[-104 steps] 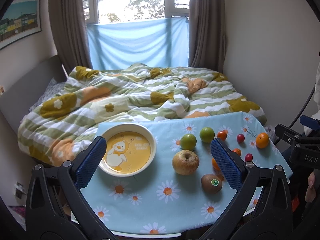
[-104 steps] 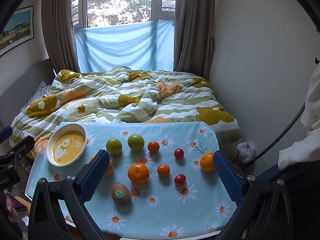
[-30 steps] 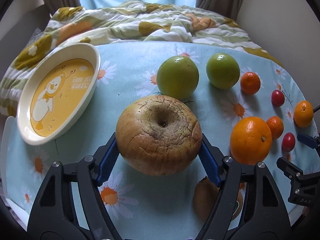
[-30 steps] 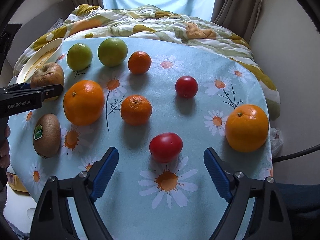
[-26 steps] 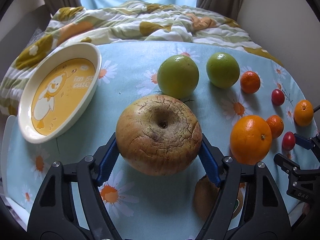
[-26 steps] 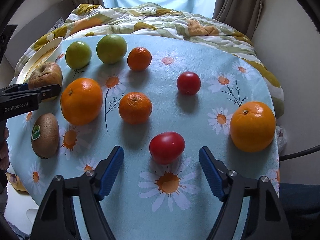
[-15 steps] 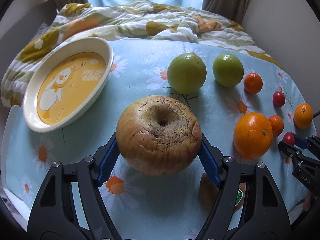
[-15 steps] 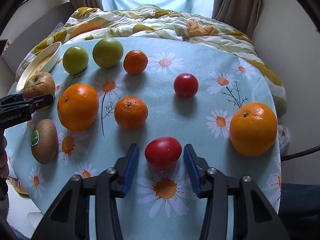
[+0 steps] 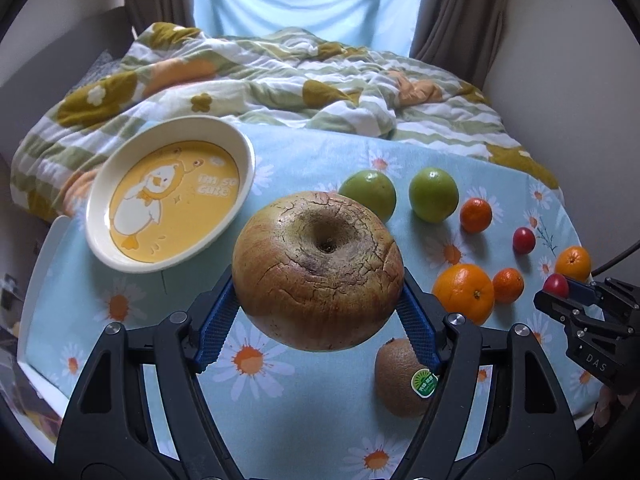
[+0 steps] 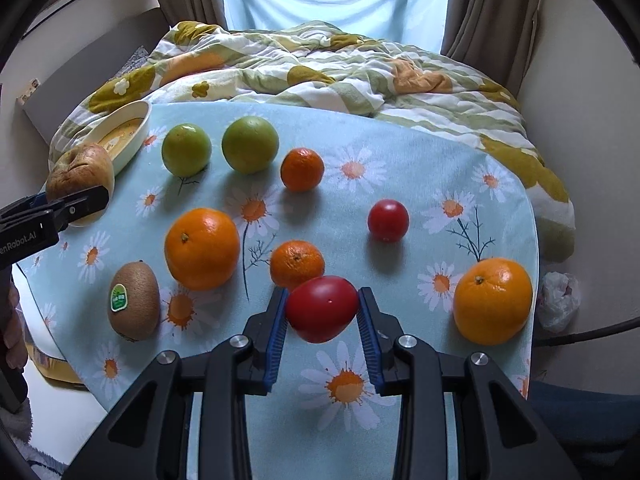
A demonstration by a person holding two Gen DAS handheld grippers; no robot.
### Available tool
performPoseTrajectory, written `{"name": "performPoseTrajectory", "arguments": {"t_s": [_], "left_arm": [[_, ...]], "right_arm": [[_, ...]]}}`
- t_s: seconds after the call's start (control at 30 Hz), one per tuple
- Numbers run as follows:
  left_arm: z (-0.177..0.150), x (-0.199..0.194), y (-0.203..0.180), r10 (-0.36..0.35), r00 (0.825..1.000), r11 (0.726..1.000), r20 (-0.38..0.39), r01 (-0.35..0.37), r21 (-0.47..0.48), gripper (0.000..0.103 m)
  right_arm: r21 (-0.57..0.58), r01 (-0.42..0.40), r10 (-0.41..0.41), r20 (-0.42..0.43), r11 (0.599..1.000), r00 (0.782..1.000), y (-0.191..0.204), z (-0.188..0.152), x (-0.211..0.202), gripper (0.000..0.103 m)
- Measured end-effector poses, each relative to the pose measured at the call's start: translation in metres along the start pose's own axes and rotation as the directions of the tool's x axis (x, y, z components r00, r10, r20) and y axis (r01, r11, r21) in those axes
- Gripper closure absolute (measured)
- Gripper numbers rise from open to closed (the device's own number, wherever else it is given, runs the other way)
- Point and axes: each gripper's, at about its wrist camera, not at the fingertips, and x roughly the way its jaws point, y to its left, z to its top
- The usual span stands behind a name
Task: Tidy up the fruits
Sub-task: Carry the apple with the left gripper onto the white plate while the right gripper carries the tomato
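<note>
My left gripper (image 9: 318, 304) is shut on a big wrinkled brownish apple (image 9: 318, 270), which hangs clear above the daisy-print cloth. Left of it and further back lies the cream dish with a yellow duck picture (image 9: 170, 194), with nothing in it. My right gripper (image 10: 322, 312) is shut on an oval red tomato (image 10: 322, 308), lifted just off the cloth. In the right wrist view the left gripper's fingers (image 10: 86, 202) hold the apple (image 10: 78, 172) near the dish (image 10: 130, 130). The right gripper (image 9: 560, 292) with its tomato (image 9: 555, 284) also shows at the right edge of the left wrist view.
On the cloth lie two green fruits (image 10: 186, 155) (image 10: 250, 144), a large orange (image 10: 202, 248), two small mandarins (image 10: 302, 169) (image 10: 296, 264), a round red tomato (image 10: 388, 220), another orange (image 10: 492, 300) by the right edge and a kiwi (image 10: 133, 306). A rumpled bed quilt (image 10: 320, 68) lies behind.
My right gripper closed on the oval tomato and lifted it. My left gripper raised the apple off the cloth; the dish and fruits now look lower and further away.
</note>
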Motion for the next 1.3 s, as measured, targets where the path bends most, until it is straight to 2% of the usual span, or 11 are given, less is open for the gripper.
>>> {"name": "performPoseTrajectory", "arguments": {"t_s": [0.27,0.43,0.57,1.0,1.3], "left_arm": [[0.020,-0.020,0.035,0.002,0.999,0.999,0.044,0.000,-0.046,0.022],[0.040,-0.022,0.065,-0.009,0.998,0.999,0.058,0.011,-0.034,0.022],[0.061,-0.016,0.091,-0.016,0.998,1.000,0.056,0.016,-0.004,0.022],[0.111,0.053,0.162,-0.066,0.998,0.990,-0.017,0.068,0.122,0.022],[0.119,0.108,0.175,-0.099,0.991,0.965,-0.095,0.118,0.232,0.022]], "right_arm": [[-0.040,-0.036,0.038,0.053,0.999,0.998,0.035,0.036,-0.017,0.071],[-0.034,-0.055,0.058,0.082,0.998,0.995,0.067,0.064,-0.019,0.071],[-0.021,-0.065,0.067,0.073,0.998,0.995,0.096,0.081,-0.012,0.071],[0.042,-0.051,0.048,0.070,0.998,0.996,0.174,0.136,0.035,0.071],[0.115,0.015,-0.023,0.067,0.993,0.998,0.187,0.159,0.054,0.071]]}}
